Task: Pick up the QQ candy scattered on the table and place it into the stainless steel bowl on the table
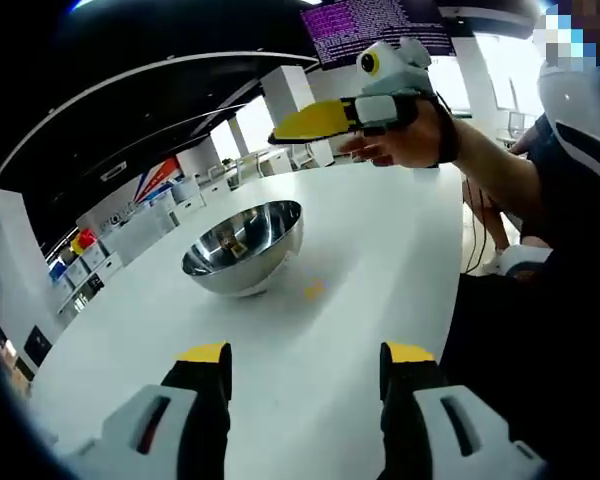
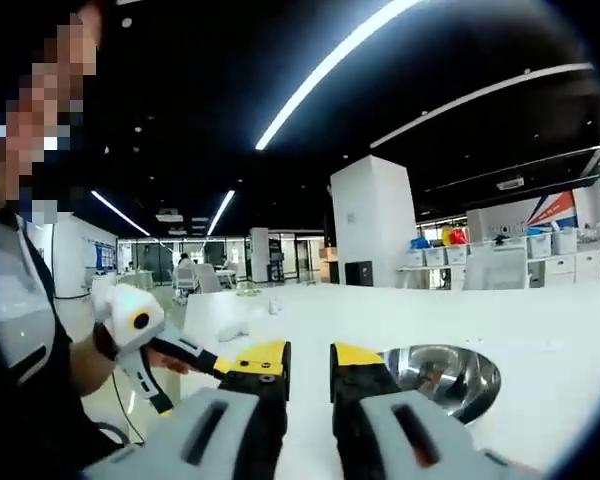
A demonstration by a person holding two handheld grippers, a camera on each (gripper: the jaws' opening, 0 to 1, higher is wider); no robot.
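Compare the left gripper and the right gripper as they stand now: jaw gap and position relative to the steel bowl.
The left gripper has its jaws spread wide with bare white table between them; the right gripper has its jaws nearly together, only a narrow gap, and nothing visible in it. The left gripper is low over the table, facing the steel bowl; the right gripper is raised well above the table beyond the bowl. Both have yellow-tipped jaws on grey-white bodies.
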